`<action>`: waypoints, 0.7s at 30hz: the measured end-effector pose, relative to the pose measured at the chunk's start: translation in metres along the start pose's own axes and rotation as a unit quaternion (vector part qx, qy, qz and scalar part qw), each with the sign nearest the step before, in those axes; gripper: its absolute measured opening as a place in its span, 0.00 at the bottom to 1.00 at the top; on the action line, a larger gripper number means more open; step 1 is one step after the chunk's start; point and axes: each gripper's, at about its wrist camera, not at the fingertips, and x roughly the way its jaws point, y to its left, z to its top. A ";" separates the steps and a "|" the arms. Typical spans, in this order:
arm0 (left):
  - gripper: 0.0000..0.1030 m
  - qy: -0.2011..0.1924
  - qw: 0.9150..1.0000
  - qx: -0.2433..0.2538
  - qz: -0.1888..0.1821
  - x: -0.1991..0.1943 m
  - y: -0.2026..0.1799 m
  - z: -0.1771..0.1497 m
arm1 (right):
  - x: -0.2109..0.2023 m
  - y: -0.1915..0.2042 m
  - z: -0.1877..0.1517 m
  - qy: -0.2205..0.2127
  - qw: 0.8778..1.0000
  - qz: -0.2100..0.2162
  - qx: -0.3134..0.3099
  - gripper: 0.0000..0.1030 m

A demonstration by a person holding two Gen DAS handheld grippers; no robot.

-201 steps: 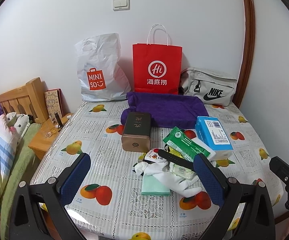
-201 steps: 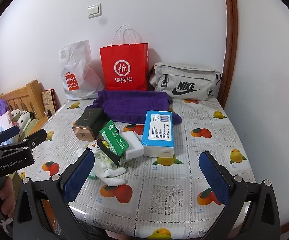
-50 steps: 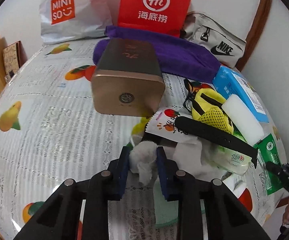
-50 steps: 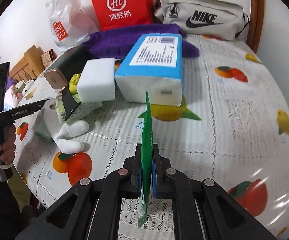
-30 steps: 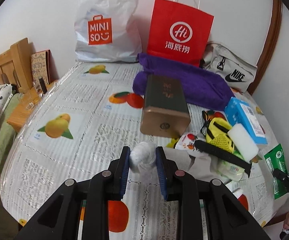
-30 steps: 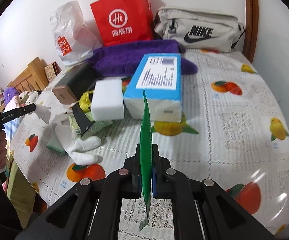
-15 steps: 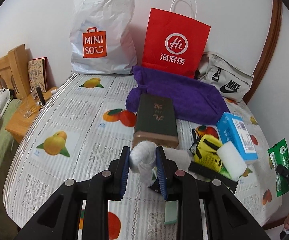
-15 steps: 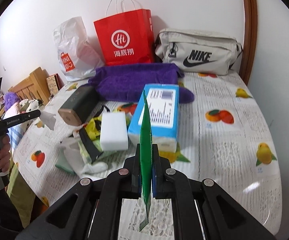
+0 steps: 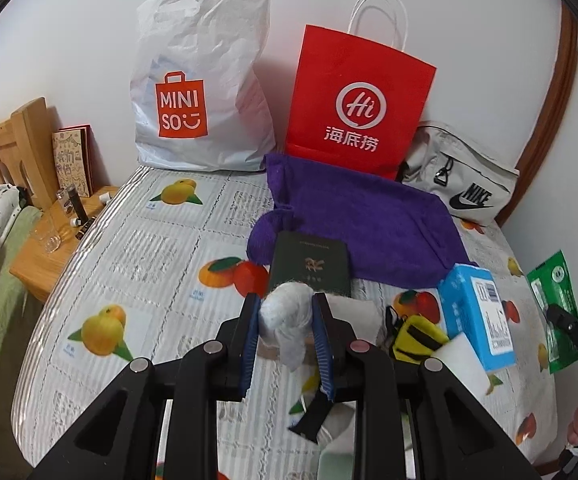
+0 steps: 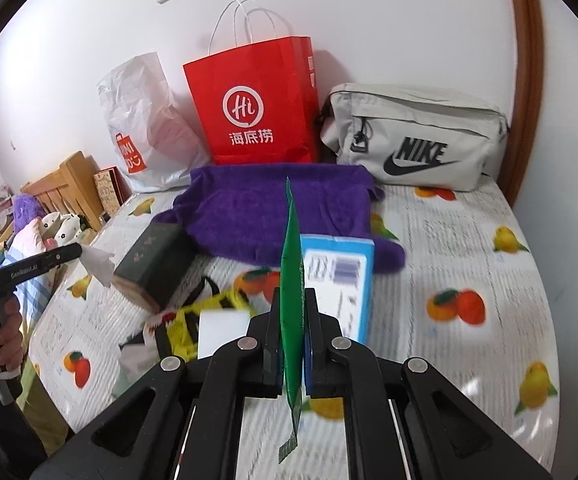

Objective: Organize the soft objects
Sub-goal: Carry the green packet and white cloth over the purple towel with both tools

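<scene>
My left gripper (image 9: 285,303) is shut on a white sock (image 9: 287,320) and holds it raised above the table; it also shows in the right wrist view (image 10: 99,261). My right gripper (image 10: 292,300) is shut on a flat green packet (image 10: 293,280), held edge-on above the table, and the packet also shows in the left wrist view (image 9: 555,300). On the table lie a purple towel (image 9: 361,220), a blue tissue pack (image 9: 479,312), a yellow mesh pouch (image 9: 417,338), a white sponge block (image 10: 223,330) and a dark green box (image 9: 309,266).
A white MINISO bag (image 9: 201,92), a red paper bag (image 9: 359,108) and a grey Nike bag (image 9: 461,180) stand along the wall. The table wears a fruit-print cloth (image 9: 141,248). A wooden nightstand (image 9: 39,256) with a glass and a bed are at the left.
Both grippers have risen and pulled back from the pile, the left with the white sock, the right with the green packet. The table items look smaller and farther.
</scene>
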 end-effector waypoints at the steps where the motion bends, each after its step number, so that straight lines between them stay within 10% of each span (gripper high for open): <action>1: 0.24 0.003 1.000 -0.001 0.002 0.005 0.000 0.004 | 0.007 -0.001 0.007 0.001 1.000 0.003 -0.001 0.07; 21: 0.24 0.022 1.000 -0.013 0.007 0.084 0.000 0.074 | 0.149 -0.038 0.088 0.059 0.998 0.019 0.015 0.07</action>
